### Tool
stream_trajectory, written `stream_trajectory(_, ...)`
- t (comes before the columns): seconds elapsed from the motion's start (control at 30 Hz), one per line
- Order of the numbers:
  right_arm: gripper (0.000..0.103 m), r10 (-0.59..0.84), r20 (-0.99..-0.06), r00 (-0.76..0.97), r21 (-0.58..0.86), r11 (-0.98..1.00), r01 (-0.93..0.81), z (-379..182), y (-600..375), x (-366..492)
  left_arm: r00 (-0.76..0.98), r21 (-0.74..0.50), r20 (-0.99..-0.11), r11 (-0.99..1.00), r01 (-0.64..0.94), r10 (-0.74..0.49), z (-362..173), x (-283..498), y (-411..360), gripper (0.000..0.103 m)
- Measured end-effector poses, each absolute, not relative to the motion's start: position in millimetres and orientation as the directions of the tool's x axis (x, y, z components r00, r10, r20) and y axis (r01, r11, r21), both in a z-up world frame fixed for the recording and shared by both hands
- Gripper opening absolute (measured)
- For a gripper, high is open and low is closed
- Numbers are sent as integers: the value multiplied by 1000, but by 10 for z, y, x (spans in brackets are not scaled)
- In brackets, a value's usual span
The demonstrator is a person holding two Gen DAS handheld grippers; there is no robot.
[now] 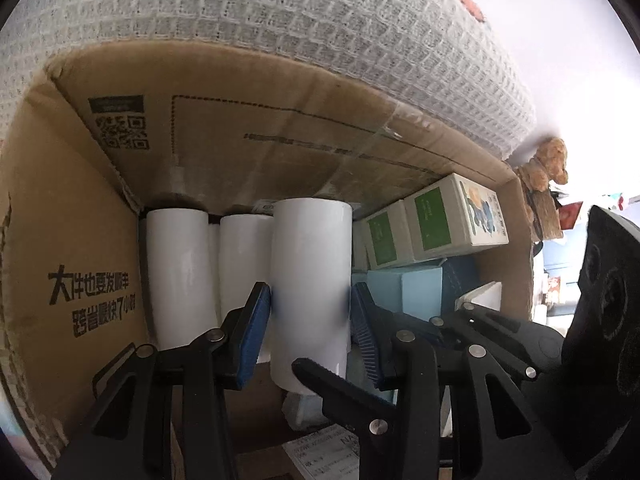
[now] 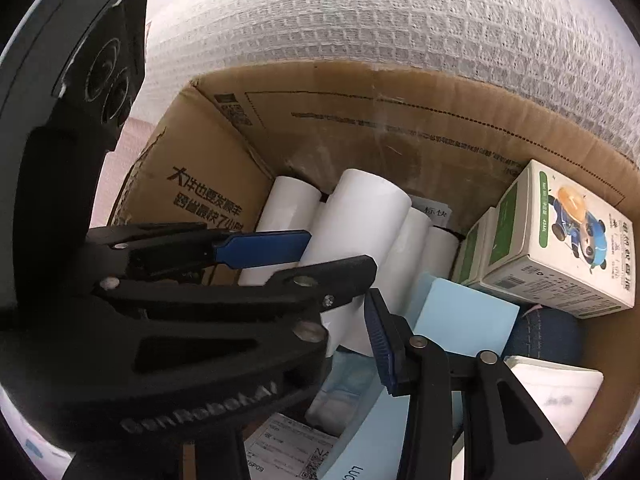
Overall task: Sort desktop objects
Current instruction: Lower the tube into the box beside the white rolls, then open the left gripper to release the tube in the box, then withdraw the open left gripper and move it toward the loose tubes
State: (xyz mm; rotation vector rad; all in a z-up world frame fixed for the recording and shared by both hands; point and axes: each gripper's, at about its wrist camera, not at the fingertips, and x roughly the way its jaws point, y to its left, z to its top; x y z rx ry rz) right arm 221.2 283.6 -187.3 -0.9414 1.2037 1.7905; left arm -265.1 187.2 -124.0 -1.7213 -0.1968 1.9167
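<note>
Blue-padded left hand-held gripper [image 1: 310,312] clamps a smooth white paper roll [image 1: 310,280] (cylindrical) inside the corrugated cardboard box [image 1: 240,128].

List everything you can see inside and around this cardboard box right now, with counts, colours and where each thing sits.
cardboard box: one, brown, open, holds everything else
white rolls: at least four, upright at the box's left
held roll: one, white, raised between the left gripper's pads
green-and-white cartons: two, stacked at the right
light blue box: one, under the cartons
denim-blue item: one, lower right
printed label sheet: one, white, on the floor of the box
waffle-weave cloth: white, behind the box
plush toy: one, tan, beyond the right wall
left gripper: black, blue pads
right gripper: black, blue pads, open, empty
</note>
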Motion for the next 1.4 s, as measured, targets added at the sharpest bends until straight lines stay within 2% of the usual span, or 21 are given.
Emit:
stream_trajectory(0.1, 39, 206, -886, -416, 360, -262, -895, -1844, 2872, 2243, -50, -442, -877, -841, -312, 479, -1170, -2633, 1874, 51)
stream_trajectory(0.47, 39, 224, -871, -437, 386, -236, -892, -1587, 2774, 2242, -87, -493, -836, -811, -314, 542, -909, -2553, 1663, 51)
stream_trajectory(0.53, 39, 235, -874, -425, 371, -240, -897, -1522, 2735, 2228, -123, -473, -834, -812, -342, 538, -809, -2480, 1591, 51)
stream_trajectory(0.57, 39, 242, -877, -414, 359, -242, -901, -1488, 2717, 2221, -150, -455, -834, -816, -356, 530, -754, -2445, 1548, 46)
stream_trajectory(0.6, 39, 252, -879, -404, 346, -245, -906, -1437, 2689, 2212, -184, -433, -832, -820, -374, 524, -691, -2404, 1496, 34)
stream_trajectory(0.67, 39, 263, -878, -401, 340, -247, -907, -1358, 2652, 2194, -226, -404, -828, -826, -393, 513, -616, -2338, 1444, 22)
stream_trajectory(0.73, 39, 276, -878, -391, 326, -253, -911, -1294, 2620, 2162, -250, -405, -815, -823, -398, 522, -566, -2278, 1403, 17)
stream_trajectory(0.87, 39, 297, -884, -362, 294, -250, -922, -1192, 2566, 2094, -283, -432, -769, -792, -431, 573, -433, -2191, 1156, 15)
stream_trajectory(1.03, 39, 330, -882, -336, 250, -276, -928, -1023, 2304, 2065, -403, -408, -697, -790, -458, 594, -245, -1951, 880, 15)
stream_trajectory(1.17, 39, 390, -847, -361, 251, -305, -919, -889, 2154, 1943, -450, -433, -639, -775, -460, 624, -166, -1756, 695, 15)
stream_trajectory(1.4, 39, 491, -781, -386, 201, -389, -899, -809, 1752, 1782, -509, -376, -597, -777, -505, 620, -197, -1374, 440, 15)
